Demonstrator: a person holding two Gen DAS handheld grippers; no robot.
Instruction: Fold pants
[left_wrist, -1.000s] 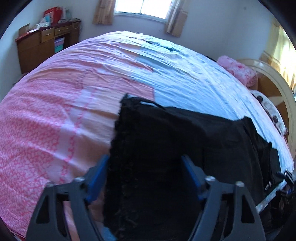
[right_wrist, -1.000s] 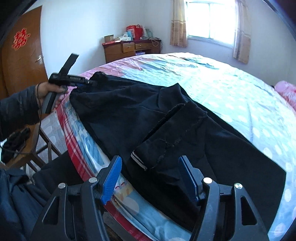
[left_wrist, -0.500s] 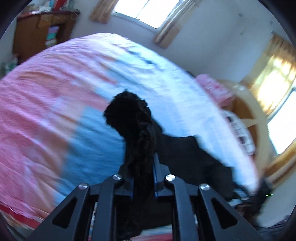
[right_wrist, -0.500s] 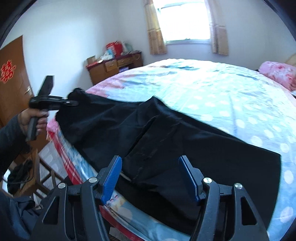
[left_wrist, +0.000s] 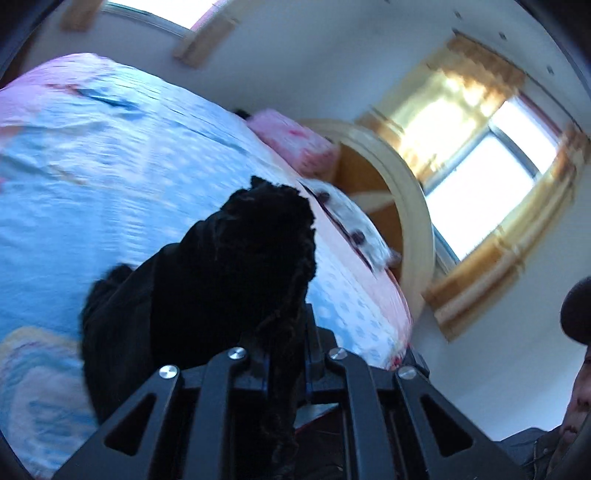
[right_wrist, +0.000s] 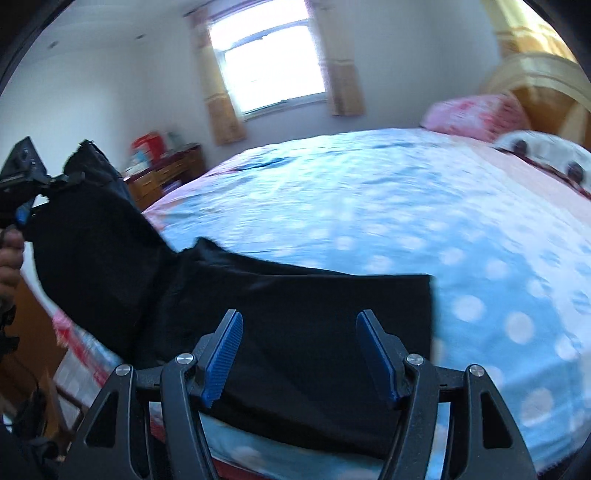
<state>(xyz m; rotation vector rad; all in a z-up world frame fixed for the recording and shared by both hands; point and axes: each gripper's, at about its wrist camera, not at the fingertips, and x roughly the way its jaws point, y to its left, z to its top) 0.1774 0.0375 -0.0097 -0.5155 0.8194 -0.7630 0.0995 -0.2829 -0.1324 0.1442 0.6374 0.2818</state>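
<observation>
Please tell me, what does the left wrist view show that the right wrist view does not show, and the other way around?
Only the left wrist view shows the left tool from close, shut on a bunch of the black pants, and part of a person at the right edge.

Only the right wrist view shows the right tool open above the flat part of the pants, the wooden dresser, and the hand that holds the left tool.

Both show the pants, the blue dotted bed cover, the pink pillow and the headboard.

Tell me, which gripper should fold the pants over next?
Probably the left gripper: it is shut on one end of the black fabric pants, lifted off the blue dotted bedspread. The right gripper is open and empty.
</observation>
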